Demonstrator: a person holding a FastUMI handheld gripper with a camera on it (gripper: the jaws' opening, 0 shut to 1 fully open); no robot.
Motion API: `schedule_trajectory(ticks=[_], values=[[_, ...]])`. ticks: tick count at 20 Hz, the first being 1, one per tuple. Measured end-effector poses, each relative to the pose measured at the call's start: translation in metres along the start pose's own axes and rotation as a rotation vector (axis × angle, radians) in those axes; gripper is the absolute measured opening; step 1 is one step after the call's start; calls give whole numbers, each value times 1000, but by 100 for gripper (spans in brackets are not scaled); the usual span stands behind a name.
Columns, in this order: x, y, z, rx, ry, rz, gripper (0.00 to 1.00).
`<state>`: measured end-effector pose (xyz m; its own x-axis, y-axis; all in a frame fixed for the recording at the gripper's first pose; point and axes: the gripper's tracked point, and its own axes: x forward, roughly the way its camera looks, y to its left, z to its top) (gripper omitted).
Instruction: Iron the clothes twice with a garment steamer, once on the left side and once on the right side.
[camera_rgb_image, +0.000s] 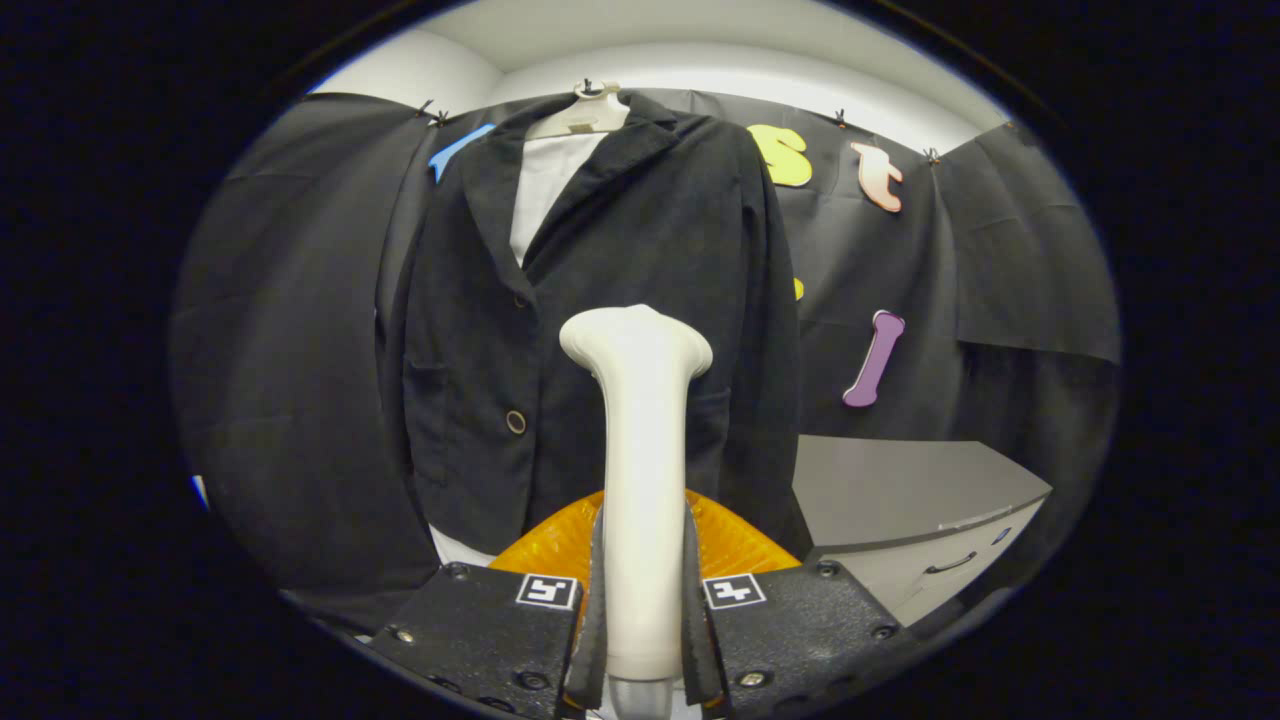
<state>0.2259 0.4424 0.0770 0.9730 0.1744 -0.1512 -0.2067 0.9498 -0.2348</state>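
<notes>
A dark jacket (620, 300) over a white shirt (545, 185) hangs on a pale hanger (585, 112) against the booth wall, straight ahead of the fingers. My gripper (642, 600) is shut on the white handle of the garment steamer (640, 460). The steamer stands upright between the fingers, and its flared head (636, 338) rises in front of the jacket's right front panel, about level with the lower button (515, 421). Whether the head touches the cloth I cannot tell. An orange translucent part (725, 545) of the steamer shows behind the handle.
A grey cabinet (900, 490) with a drawer handle stands to the right of the jacket, below its hem level. Black cloth covers the wall on both sides of the garment.
</notes>
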Motion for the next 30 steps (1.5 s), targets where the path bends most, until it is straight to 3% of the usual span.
schedule_trajectory(ticks=[15,30], values=[[-20,15,-72,-42,135,27,33],[-35,5,-164,-48,312,3,33]])
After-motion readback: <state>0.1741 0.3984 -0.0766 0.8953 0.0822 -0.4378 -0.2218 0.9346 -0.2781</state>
